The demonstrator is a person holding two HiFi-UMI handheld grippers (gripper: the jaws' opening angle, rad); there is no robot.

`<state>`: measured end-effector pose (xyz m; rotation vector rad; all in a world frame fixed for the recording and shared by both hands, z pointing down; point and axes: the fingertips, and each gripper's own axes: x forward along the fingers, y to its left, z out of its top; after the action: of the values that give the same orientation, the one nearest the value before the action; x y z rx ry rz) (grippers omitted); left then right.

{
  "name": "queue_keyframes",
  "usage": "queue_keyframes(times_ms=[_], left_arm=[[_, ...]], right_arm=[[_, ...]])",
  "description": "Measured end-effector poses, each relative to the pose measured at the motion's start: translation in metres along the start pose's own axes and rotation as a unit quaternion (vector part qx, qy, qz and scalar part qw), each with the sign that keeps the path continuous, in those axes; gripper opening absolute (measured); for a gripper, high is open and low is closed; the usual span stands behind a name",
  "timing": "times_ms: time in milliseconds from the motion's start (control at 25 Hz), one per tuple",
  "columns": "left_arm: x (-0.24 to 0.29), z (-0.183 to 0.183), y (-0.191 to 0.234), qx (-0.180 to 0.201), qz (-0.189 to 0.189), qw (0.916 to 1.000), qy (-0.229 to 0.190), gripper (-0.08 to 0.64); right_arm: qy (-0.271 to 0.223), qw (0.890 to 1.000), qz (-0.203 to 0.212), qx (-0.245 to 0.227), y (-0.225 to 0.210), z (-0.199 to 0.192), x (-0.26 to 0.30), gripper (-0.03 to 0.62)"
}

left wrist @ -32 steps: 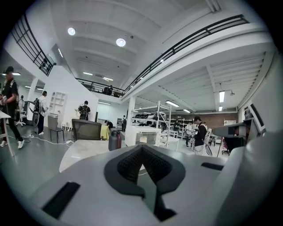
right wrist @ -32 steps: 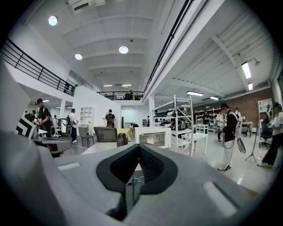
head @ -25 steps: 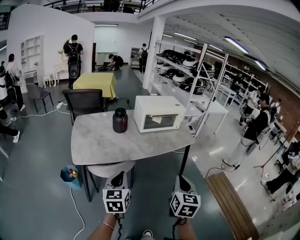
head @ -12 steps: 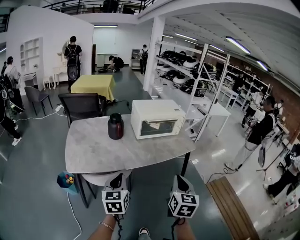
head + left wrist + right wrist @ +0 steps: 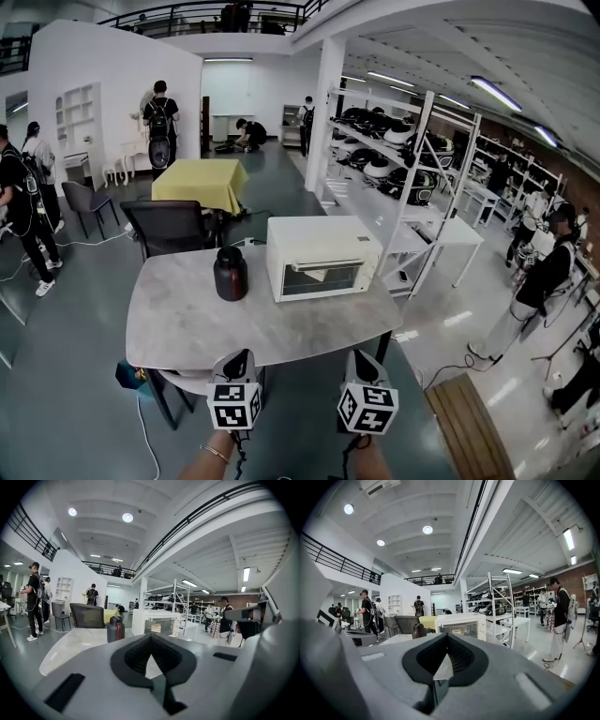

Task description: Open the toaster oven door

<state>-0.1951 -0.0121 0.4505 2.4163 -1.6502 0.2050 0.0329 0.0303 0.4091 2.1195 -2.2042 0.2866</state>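
Note:
A cream toaster oven (image 5: 323,258) stands on the grey table (image 5: 187,323), its glass door (image 5: 323,279) closed and facing me. Both grippers hover short of the table's near edge, well apart from the oven. My left gripper (image 5: 237,362) is shut and holds nothing; in the left gripper view its jaws meet (image 5: 151,637) with the oven (image 5: 157,623) far ahead. My right gripper (image 5: 360,362) is likewise shut and empty (image 5: 447,637), and the oven (image 5: 461,625) shows beyond it.
A dark jar (image 5: 231,273) stands on the table left of the oven. Behind the table are a black chair (image 5: 169,225) and a yellow-covered table (image 5: 202,180). White shelving (image 5: 403,183) runs along the right, a wooden bench (image 5: 464,422) lies at the lower right, and people stand around.
The table and oven have come nearer and lower in the head view. Both grippers stay shut at the bottom of the view.

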Motion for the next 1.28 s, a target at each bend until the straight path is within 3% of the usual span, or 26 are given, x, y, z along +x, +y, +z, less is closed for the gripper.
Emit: queue_keyframes(times_ms=[520,800,1280], left_arm=[[0.072,0.003,-0.025,0.008,0.018,0.9996,0.018,-0.005],[0.118,-0.004,-0.022,0.009,0.015,0.9993,0.033,-0.005],[0.231,0.058,-0.009,0.016,-0.023,0.9995,0.016,-0.005]], right_arm=[[0.032,0.999,0.031,0.017,-0.044,-0.009,0.072,0.005],[0.043,0.998,0.012,0.032,-0.072,-0.021,0.108,0.005],[0.033,0.999,-0.006,0.022,-0.082,0.029,0.205,0.005]])
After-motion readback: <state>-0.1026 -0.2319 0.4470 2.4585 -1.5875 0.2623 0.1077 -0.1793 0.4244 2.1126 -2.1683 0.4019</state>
